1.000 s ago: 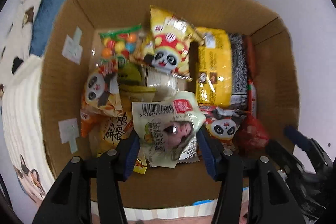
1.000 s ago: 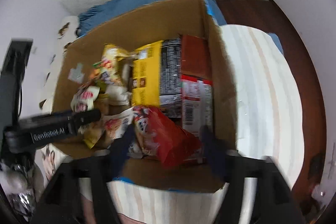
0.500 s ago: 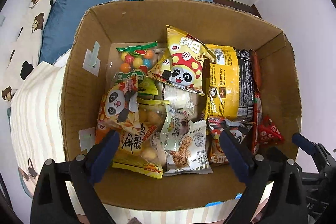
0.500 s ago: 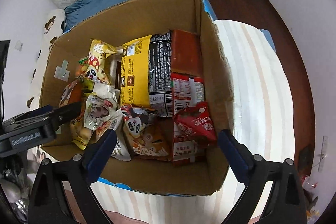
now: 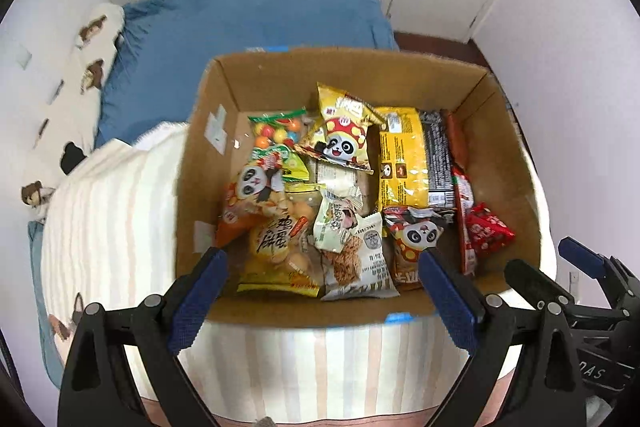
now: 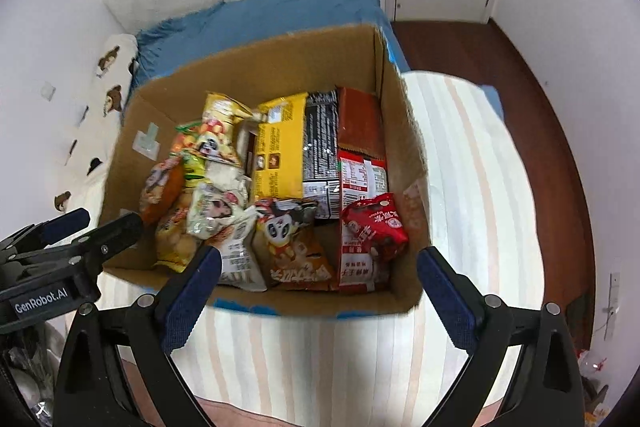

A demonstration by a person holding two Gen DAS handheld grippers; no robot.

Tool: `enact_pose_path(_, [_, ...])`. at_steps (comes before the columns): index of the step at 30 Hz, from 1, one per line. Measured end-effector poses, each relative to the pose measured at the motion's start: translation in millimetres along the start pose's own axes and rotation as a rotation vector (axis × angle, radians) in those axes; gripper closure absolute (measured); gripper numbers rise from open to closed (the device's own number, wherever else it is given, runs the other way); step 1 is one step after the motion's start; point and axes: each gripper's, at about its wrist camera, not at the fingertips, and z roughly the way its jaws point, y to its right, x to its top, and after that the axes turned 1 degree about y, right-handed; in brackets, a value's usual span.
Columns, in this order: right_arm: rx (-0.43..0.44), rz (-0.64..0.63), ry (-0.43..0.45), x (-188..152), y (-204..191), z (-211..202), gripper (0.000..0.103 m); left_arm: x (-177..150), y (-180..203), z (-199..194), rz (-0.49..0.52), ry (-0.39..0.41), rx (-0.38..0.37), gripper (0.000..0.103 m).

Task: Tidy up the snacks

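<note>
1. Since a second ago, both grippers have let go and lifted back from the open brown cardboard box (image 5: 508,163); the pale-green snack pouch (image 5: 336,223) formerly clamped in the left gripper (image 5: 322,277) now lies loose in the box.
2. Left gripper: blue-padded fingers spread wide, nothing between them.
3. Right gripper (image 6: 318,275): fingers likewise wide apart, empty.
4. Pale-green pouch: near-centre of the box, long axis running near-to-far, resting on a white cracker packet (image 5: 360,267).
5. Small red foil packet (image 6: 374,225): near-right corner, tilted.
6. Long yellow pack (image 6: 280,155): flat, lengthwise near-to-far, beside a black pack (image 6: 320,151).
7. Box stands on a striped cream cloth (image 6: 472,195).
</note>
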Motion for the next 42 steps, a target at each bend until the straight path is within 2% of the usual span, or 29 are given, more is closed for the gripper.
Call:
enact_pose_path(13, [0.003, -0.035, 0.236, -88, -19, -128, 0.0, -93, -5, -123, -0.011, 0.253, 0.006, 0.006])
enact_pose_path(21, [0.037, -0.038, 0.324, -148, -26, -197, 0.0, -148, -9, -174, -0.012, 0.327, 0.023, 0.005])
enact_pose_path(29, [0.015, -0.064, 0.409, -192, -31, -252, 0.0, -187, -9, -214, -0.012, 0.388, 0.052, 0.005])
enact_pose_path(37, [0.005, -0.06, 0.44, -219, -28, -283, 0.0, -212, -6, -236, -0.005, 0.415, 0.064, 0.005])
enact_pose_path(42, [-0.016, -0.07, 0.446, -223, -25, -285, 0.0, -216, -4, -236, -0.006, 0.419, 0.07, 0.005])
